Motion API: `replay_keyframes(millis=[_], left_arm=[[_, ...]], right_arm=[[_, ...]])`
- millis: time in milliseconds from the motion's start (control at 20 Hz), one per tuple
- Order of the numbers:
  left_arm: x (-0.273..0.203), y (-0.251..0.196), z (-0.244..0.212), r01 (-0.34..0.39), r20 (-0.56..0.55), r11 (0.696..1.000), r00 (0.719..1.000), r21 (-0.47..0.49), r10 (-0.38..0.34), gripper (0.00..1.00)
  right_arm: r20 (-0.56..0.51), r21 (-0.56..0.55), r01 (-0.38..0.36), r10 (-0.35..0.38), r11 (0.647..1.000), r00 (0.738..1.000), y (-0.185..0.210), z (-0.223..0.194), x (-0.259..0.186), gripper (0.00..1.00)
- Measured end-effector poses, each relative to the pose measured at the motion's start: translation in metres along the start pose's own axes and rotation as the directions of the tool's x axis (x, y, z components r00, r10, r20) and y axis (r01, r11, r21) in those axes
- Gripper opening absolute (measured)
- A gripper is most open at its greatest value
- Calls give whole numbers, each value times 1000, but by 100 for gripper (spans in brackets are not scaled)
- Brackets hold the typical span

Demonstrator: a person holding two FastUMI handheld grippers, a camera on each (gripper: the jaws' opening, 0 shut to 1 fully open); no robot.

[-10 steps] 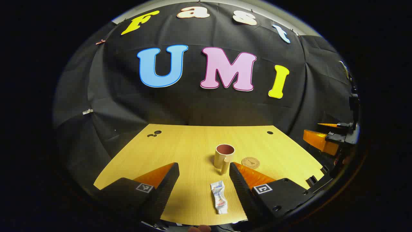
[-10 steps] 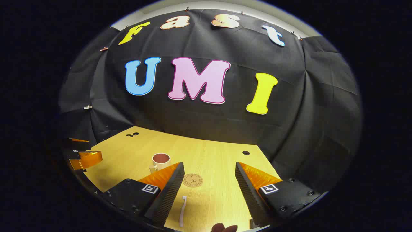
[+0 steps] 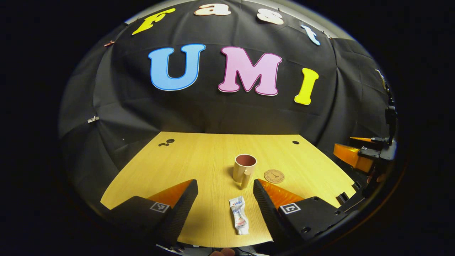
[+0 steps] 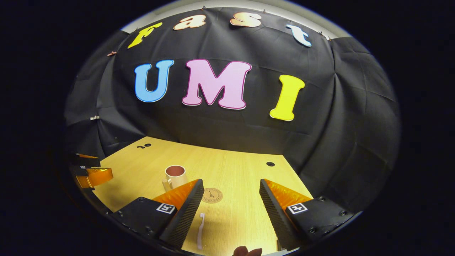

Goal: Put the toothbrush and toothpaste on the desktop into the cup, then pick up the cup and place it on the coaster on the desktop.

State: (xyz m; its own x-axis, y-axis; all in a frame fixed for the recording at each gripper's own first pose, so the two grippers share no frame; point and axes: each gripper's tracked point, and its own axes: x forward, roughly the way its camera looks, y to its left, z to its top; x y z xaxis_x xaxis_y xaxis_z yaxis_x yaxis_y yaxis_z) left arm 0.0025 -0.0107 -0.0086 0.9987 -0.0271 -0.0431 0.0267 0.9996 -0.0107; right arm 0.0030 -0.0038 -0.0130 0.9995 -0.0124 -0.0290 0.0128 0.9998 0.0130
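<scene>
left gripper (image 3: 224,199) is released, straddling the toothpaste tube (image 3: 239,220) for pickup. right gripper (image 4: 231,209) is released, with the toothbrush (image 4: 200,231) lying beside one finger. mug (image 3: 244,169) is empty.

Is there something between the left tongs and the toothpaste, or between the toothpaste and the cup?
Nothing visible. The toothpaste lies flat on bare desktop between the fingers of the open left tongs. The cup stands upright just beyond it, mouth open; only its handle faces the tube.
</scene>
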Motion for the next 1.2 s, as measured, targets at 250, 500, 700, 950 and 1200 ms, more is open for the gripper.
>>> replay_keyframes(millis=[250, 500, 700, 950, 1200], left_arm=[[1, -3, -8, 10, -35, 1000, 999, 9, -9, 97], [9, -10, -30, 34, -144, 999, 989, -15, -36, 97], [19, -26, -70, 89, -281, 992, 953, -88, -110, 95], [48, -35, -115, 109, -433, 982, 886, -153, -166, 95], [77, -31, -146, 90, -542, 986, 826, -142, -153, 93]], right_arm=[[-10, 4, -5, 5, 1000, 1000, 4, -4, 1, 97], [-35, 2, -10, 10, 1000, 999, 5, -13, -1, 97], [-66, -4, -8, 8, 1000, 998, 0, -24, -6, 97], [-94, -12, 6, -7, 1000, 996, -8, -35, -14, 97], [-107, -9, 40, -41, 999, 993, -26, -41, -19, 97]])
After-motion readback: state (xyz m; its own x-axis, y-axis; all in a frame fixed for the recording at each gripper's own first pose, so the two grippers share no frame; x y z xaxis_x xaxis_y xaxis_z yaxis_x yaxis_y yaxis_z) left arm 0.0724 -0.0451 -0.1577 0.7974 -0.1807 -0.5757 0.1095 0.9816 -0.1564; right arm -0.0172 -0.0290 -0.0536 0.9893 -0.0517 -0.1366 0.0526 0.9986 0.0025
